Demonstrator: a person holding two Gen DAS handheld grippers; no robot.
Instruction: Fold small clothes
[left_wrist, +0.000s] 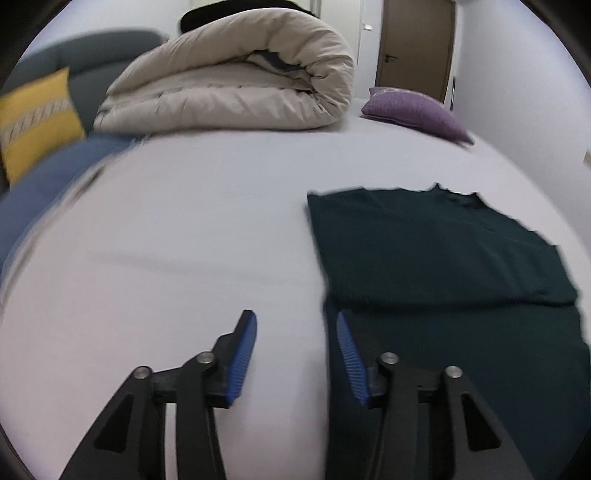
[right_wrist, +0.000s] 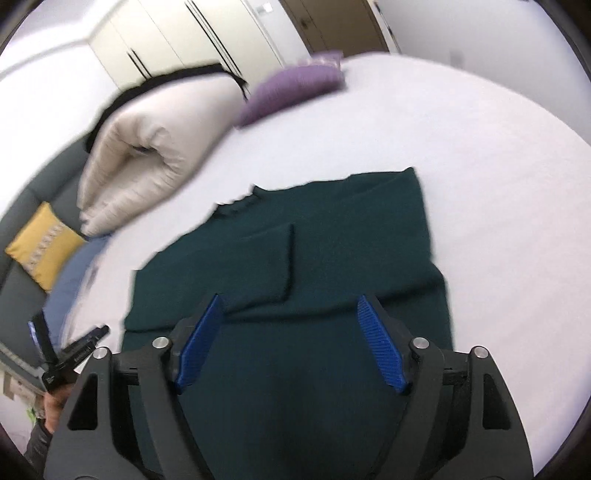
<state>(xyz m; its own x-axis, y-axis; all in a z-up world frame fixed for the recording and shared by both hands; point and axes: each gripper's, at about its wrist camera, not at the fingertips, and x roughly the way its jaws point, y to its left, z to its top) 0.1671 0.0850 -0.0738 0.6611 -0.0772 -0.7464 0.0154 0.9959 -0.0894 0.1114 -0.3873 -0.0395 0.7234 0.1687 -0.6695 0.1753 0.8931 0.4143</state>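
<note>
Both grippers are spread and empty right now. The left gripper (left_wrist: 297, 326) has its blue pads (left_wrist: 242, 360) apart with nothing between them, and it hangs over bare white sheet, right at the left edge of the garment. The right gripper (right_wrist: 290, 314) is spread even wider, tilted down over the near half of the dark green top (right_wrist: 295, 258), with no cloth pinched between the pads.

So my read: this is the gap between folds. In the right wrist view the top already has both sides turned in, with a sleeve flap lying across the middle (you can see its straight edge around the centre), so it's now a longish rectangle. The neckline sits at the far end, around 12 o'clock from the right gripper. The hem end runs under that gripper toward 6 o'clock.

From the left gripper, the top lies at roughly 1 to 3 o'clock, its left edge just beside the right-hand pad.

Next move, I'd guess, is each gripper dropping onto a corner of one short end and carrying it over to meet the other end. That calls for pinching all the layers together, or the tucked sleeve slides out.

Further out: a rolled beige duvet (left_wrist: 236, 74) at 11 o'clock, a purple cushion (left_wrist: 413, 109) at 1 o'clock, all on the bed (left_wrist: 184, 221).
</note>
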